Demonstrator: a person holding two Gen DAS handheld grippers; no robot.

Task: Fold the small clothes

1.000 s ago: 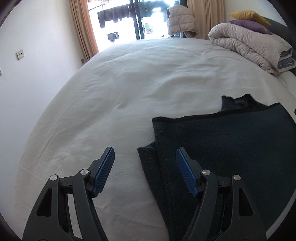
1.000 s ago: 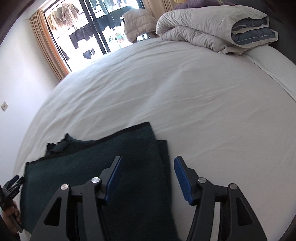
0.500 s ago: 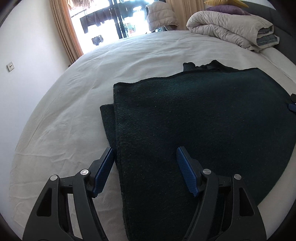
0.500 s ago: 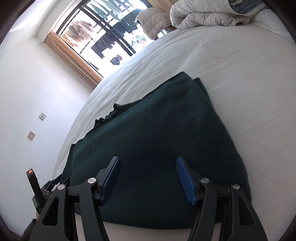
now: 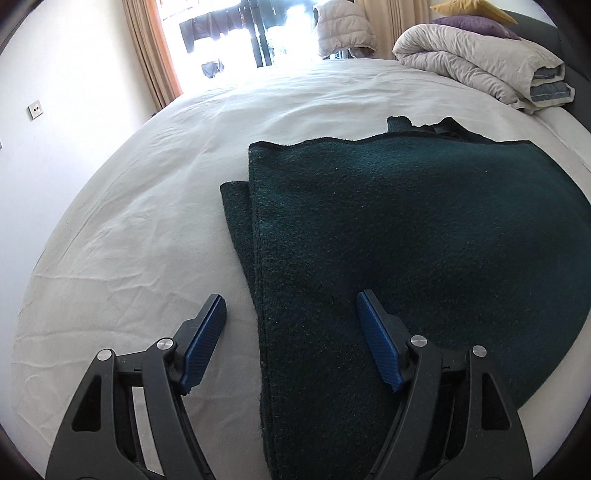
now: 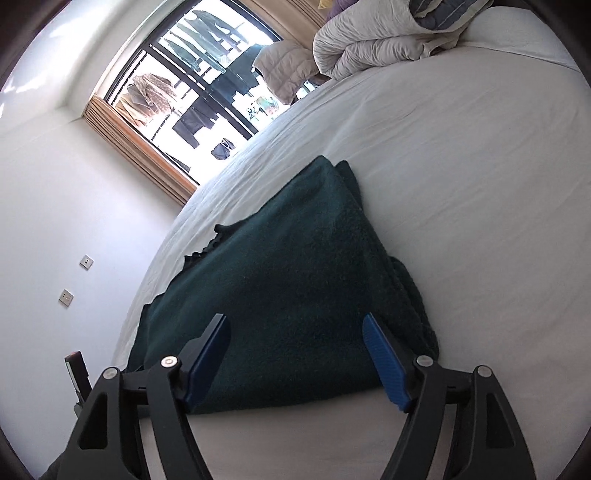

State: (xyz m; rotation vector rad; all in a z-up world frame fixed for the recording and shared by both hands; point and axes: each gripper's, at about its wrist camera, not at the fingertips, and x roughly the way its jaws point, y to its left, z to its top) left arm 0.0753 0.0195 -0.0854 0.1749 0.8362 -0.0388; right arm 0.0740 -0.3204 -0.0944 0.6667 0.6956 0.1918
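1. White-sheeted bed, lightly creased.
2. Rolled beige quilt at far right corner of bed; purple cushion and yellow cushion on top.
3. Bright window, tan curtain, laundry hanging outside.
4. Two wall sockets.

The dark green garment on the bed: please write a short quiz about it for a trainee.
1. True or false: the dark green garment lies partly folded, with a lower layer showing along one side.
2. What does it rest on?
3. Which is closest behind it? A) folded duvet B) chair C) box

Key:
1. True.
2. The white bed sheet.
3. A.
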